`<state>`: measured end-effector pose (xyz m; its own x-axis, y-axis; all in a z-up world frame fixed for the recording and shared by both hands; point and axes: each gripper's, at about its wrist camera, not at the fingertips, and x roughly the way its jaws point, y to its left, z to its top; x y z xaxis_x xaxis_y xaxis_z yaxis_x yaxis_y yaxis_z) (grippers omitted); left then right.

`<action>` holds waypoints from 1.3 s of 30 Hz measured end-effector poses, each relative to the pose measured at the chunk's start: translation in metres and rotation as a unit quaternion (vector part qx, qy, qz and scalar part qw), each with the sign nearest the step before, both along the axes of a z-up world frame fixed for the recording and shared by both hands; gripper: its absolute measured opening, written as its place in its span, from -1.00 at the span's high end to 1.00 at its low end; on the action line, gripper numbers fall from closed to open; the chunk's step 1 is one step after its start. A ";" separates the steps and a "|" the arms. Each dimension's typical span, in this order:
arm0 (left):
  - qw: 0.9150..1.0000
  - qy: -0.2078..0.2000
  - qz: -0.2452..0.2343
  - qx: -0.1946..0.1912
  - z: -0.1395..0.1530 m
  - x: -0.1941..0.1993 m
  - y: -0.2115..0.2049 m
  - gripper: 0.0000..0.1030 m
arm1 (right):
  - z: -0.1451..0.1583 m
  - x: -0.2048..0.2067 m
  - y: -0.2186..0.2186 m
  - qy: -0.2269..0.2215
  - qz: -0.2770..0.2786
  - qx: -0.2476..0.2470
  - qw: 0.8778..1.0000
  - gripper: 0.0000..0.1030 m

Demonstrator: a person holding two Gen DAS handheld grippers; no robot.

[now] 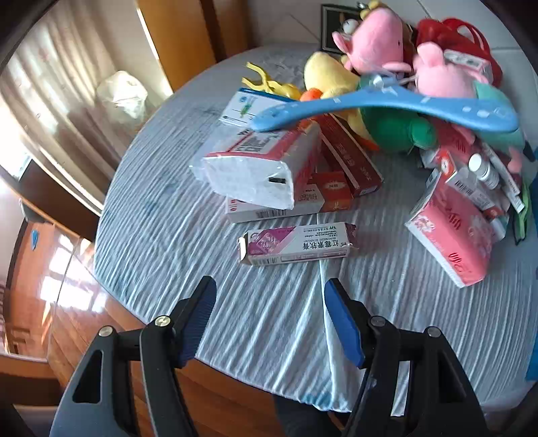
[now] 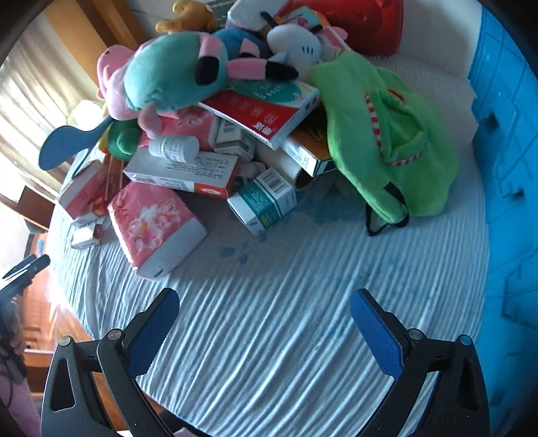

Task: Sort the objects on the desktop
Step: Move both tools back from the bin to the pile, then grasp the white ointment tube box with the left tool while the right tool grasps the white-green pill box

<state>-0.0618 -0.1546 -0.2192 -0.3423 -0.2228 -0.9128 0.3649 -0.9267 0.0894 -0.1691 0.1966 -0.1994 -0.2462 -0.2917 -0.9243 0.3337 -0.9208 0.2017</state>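
Note:
A heap of mixed objects covers the far part of a round table under a pale blue cloth [image 1: 175,242]. In the left wrist view a purple and white medicine box [image 1: 297,243] lies alone, closest to my left gripper [image 1: 270,289], which is open and empty just short of it. Behind it are a white tissue pack [image 1: 255,171], red boxes [image 1: 349,158], a blue hanger [image 1: 386,109] and pink plush toys [image 1: 376,37]. My right gripper [image 2: 265,299] hangs open and empty above bare cloth, short of a pink tissue pack [image 2: 156,227], a teal box [image 2: 264,205] and a green plush [image 2: 386,134].
A blue plastic crate [image 2: 504,168] stands at the right edge of the table. A red bag [image 2: 363,23] sits at the back. Wooden floor [image 1: 43,269] and curtains [image 1: 43,84] lie to the left, beyond the table edge. The left gripper's tip [image 2: 30,267] shows at far left.

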 end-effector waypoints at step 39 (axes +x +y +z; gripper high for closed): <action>0.992 -0.027 -0.093 0.077 -0.061 -0.078 -0.001 0.57 | -0.041 -0.069 -0.026 -0.014 -0.124 0.000 0.992 -1.00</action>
<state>-0.1402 -0.1556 -0.2798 -0.3137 -0.0156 -0.9494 0.1840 -0.9819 -0.0447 -0.2384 0.1703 -0.2400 -0.2849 -0.2262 -0.9315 0.0913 -0.9738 0.2085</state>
